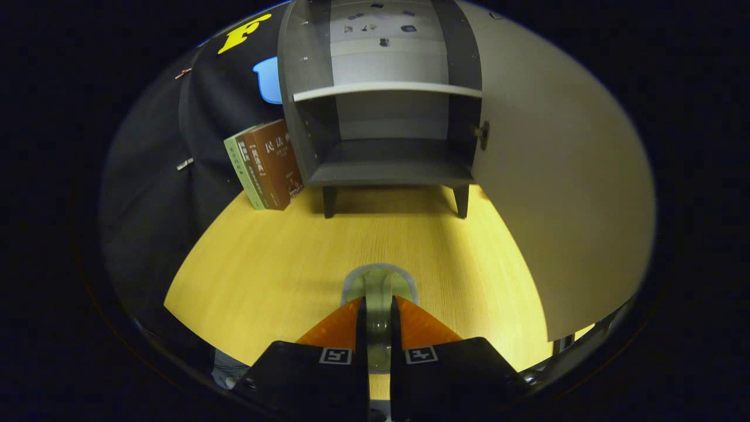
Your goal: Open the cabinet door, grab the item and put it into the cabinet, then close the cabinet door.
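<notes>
Gripper: the gripper [378, 305] is low over the table [269, 269], pointing at the cabinet [381, 105], well short of it.
Fingers: the orange fingers [340, 328] are drawn narrow, both pressing a clear item [379, 287], and it's held!
Item: glassy and rounded, its top poking just ahead of the fingertips; what it is I cannot tell. No label on it to read.
Cabinet: grey, on short legs, standing on the table's far side.
Door: the door [556, 193] is swung wide open on the cabinet's right, knob [481, 132] at its inner edge.
Shelf: one pale shelf [387, 89] inside the cabinet, the lower bay beneath it.
Books: two books [266, 167] lean against the cabinet's left side, brown one nearer it, green one outside.
Writing: characters on the brown cover and spine, too small to read.
Markers: square black-and-white tags [335, 355] on each finger base.
</notes>
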Demonstrator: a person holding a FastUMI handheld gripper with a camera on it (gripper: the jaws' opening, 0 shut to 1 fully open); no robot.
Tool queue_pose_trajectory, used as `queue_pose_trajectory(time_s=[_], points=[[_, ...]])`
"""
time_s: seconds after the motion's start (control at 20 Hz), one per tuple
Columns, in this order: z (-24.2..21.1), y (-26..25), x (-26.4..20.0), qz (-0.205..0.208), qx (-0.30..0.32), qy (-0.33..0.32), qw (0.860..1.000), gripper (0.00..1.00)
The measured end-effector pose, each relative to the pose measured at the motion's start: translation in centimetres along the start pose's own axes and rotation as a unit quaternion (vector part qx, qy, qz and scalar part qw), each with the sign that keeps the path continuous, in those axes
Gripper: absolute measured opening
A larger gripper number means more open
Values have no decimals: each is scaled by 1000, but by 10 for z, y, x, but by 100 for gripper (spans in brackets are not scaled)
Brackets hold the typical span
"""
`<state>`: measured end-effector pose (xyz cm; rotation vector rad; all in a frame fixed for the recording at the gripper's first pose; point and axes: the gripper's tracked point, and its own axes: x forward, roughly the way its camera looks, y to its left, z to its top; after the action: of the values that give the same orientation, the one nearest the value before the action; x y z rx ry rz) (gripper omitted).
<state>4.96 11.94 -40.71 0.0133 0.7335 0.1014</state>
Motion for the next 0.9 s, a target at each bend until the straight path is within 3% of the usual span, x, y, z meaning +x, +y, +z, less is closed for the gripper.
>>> queue_pose_trajectory(time_s=[0.45, 0.9], points=[[138, 10, -32, 3, 16, -71, 997, 18], [278, 16, -9, 2, 18, -145, 989, 18]])
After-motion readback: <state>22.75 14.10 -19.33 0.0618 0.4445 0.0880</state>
